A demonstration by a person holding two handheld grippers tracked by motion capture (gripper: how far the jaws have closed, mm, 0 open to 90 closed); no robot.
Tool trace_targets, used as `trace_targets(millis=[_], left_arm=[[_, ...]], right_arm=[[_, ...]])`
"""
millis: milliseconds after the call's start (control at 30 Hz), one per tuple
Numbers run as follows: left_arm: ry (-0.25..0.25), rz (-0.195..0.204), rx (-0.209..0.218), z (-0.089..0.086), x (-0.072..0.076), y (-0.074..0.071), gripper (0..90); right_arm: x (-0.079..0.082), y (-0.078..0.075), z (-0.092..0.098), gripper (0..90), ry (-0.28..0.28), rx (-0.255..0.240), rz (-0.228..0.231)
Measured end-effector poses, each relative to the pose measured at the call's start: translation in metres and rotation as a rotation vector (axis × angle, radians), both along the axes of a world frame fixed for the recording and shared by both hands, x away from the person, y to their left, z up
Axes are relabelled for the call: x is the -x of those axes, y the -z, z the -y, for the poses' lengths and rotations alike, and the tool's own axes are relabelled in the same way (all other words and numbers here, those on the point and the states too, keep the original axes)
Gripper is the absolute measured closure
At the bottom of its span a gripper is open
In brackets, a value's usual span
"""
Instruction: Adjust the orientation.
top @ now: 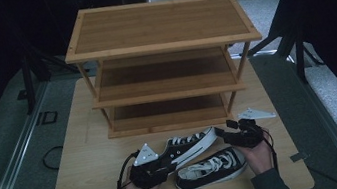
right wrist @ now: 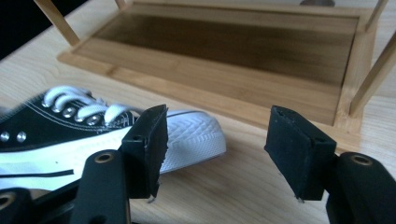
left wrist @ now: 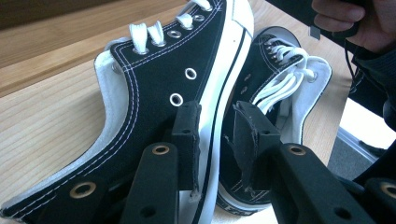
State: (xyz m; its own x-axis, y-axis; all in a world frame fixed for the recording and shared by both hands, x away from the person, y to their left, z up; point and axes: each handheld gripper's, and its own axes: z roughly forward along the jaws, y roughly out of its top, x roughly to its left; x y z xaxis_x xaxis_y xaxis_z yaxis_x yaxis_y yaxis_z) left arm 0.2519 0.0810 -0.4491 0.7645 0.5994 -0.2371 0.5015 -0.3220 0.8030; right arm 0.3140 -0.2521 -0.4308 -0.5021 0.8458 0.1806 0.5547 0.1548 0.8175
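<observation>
left gripper (top: 163, 167) jaws clamped the tilted far shoe (left wrist: 154, 93) by its sole; right gripper (right wrist: 215, 149) jaws open, empty, by its toe, rack (top: 164, 64) beyond.

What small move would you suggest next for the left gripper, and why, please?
Probably lift the far sneaker slightly off the table: the left gripper seems clamped across its sole and side, it sits tilted beside the near sneaker, and the rack's lowest shelf ahead is bare. The right gripper is open, holding nothing.
</observation>
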Motion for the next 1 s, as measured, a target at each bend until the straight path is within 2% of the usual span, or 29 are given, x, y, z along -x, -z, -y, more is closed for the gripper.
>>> trace_targets(millis=[33, 200, 300, 400, 467, 500, 633, 667, 733, 833, 867, 933, 1000], left_arm=[[-0.002, 0.001, -0.003, 0.000, 0.000, 0.000, 70.4], [0.028, -0.015, -0.011, 0.002, 0.000, -0.002, 66.9], [0.012, 0.010, -0.033, 0.001, -0.003, -0.007, 64.9], [-0.016, 0.037, -0.030, -0.005, -0.011, -0.015, 64.6], [-0.037, 0.063, -0.033, -0.009, -0.018, -0.020, 66.4], [-0.056, 0.073, -0.054, -0.010, -0.028, -0.022, 67.1], [-0.052, 0.080, -0.079, -0.008, -0.039, -0.022, 69.5], [-0.050, 0.068, -0.092, -0.006, -0.048, -0.020, 70.6], [-0.033, 0.061, -0.113, -0.003, -0.058, -0.017, 71.2], [0.019, 0.032, -0.144, 0.002, -0.072, -0.010, 72.8], [0.019, 0.032, -0.144, 0.002, -0.072, -0.010, 72.9], [0.047, 0.008, -0.124, 0.003, -0.077, -0.008, 72.8], [0.064, -0.016, -0.122, 0.004, -0.083, -0.006, 71.7]], right_arm=[[0.000, 0.001, -0.002, 39.8, -0.003, 0.007, -0.006], [0.004, 0.007, 0.006, 40.0, -0.009, -0.053, -0.025], [0.005, 0.008, 0.008, 40.1, -0.014, -0.058, -0.029], [0.009, 0.010, 0.010, 40.7, -0.015, -0.048, -0.026], [0.012, 0.015, 0.015, 40.8, -0.017, -0.065, -0.034], [0.013, 0.016, 0.016, 40.9, -0.019, -0.070, -0.038], [0.015, 0.018, 0.018, 40.9, -0.019, -0.075, -0.041], [0.016, 0.019, 0.019, 40.9, -0.020, -0.075, -0.041], [0.016, 0.019, 0.019, 40.9, -0.021, -0.076, -0.041], [0.016, 0.020, 0.020, 40.7, -0.024, -0.083, -0.043], [0.016, 0.020, 0.020, 40.7, -0.024, -0.083, -0.043], [0.015, 0.020, 0.020, 40.5, -0.026, -0.088, -0.043], [0.015, 0.020, 0.020, 40.5, -0.028, -0.091, -0.042]])
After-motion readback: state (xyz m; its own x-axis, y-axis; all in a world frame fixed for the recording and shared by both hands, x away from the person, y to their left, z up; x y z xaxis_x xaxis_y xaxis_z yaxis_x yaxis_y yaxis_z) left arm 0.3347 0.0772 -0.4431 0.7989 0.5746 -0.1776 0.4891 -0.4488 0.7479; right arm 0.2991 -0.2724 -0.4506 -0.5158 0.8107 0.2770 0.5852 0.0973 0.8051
